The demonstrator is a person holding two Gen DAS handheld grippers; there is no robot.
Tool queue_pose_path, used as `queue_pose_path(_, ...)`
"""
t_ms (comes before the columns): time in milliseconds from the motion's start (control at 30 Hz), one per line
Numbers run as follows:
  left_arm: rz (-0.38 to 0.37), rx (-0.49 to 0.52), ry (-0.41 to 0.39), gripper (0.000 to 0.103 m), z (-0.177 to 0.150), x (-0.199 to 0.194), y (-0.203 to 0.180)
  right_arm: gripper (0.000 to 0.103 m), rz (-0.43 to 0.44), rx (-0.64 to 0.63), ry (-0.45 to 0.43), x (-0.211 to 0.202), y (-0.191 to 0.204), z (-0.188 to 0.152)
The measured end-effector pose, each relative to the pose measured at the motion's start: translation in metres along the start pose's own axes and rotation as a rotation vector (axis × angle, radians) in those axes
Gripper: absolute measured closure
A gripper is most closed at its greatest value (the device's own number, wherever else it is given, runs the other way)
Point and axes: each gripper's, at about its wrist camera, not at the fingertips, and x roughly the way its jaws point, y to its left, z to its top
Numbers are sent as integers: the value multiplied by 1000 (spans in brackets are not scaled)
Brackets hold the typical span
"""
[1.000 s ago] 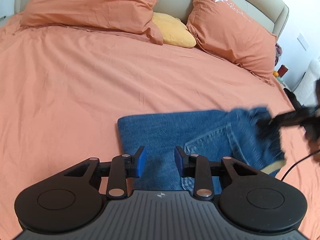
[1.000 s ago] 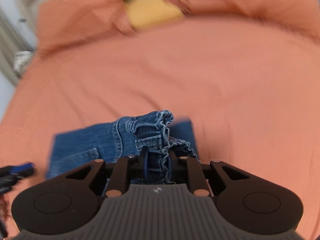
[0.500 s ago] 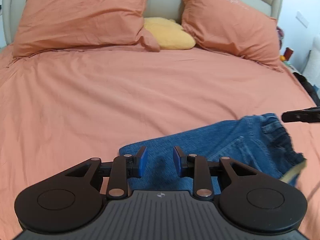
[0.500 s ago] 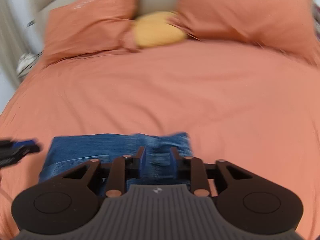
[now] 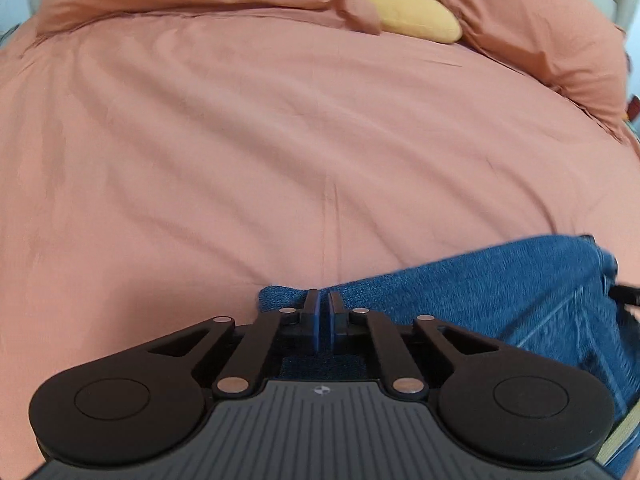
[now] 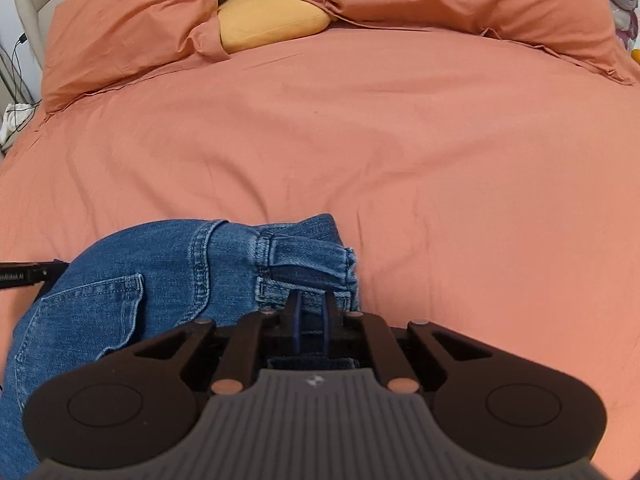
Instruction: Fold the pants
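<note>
Folded blue jeans (image 5: 500,292) lie on the orange bed cover near the front edge. In the left wrist view my left gripper (image 5: 322,304) is shut on the jeans' left folded edge, fabric between its pads. In the right wrist view the jeans (image 6: 168,276) show a back pocket and the waistband end at right. My right gripper (image 6: 310,308) sits at the waistband, its jaws nearly closed with denim between them. The other gripper's tip (image 6: 32,274) shows at the left edge.
The orange bed cover (image 6: 400,152) spreads ahead. Two orange pillows (image 6: 132,28) and a yellow cushion (image 6: 272,16) lie against the beige headboard. Cables and a white item (image 6: 12,120) sit beside the bed at left.
My left gripper went from open above the jeans to shut on their left edge. My right gripper lowered with the waistband, released briefly, and now grips it low on the bed.
</note>
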Motion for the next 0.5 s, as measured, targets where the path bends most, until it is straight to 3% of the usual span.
queue_pose_path(100, 46, 83, -32, 94, -4, -23, -12, 94, -15, 19, -3, -13, 3, -2)
queue_pose_path(300, -58, 147, -143, 93, -42, -88, -26, 89, 75, -26, -112, -71, 11, -39)
queue_pose_path(400, -96, 141, -144, 93, -69, -112, -34, 85, 19, -137, -180, -88, 30, -68)
queue_pose_path(500, -113, 123, -137, 93, -92, -124, -39, 79, -20, -140, -216, -88, 33, -91)
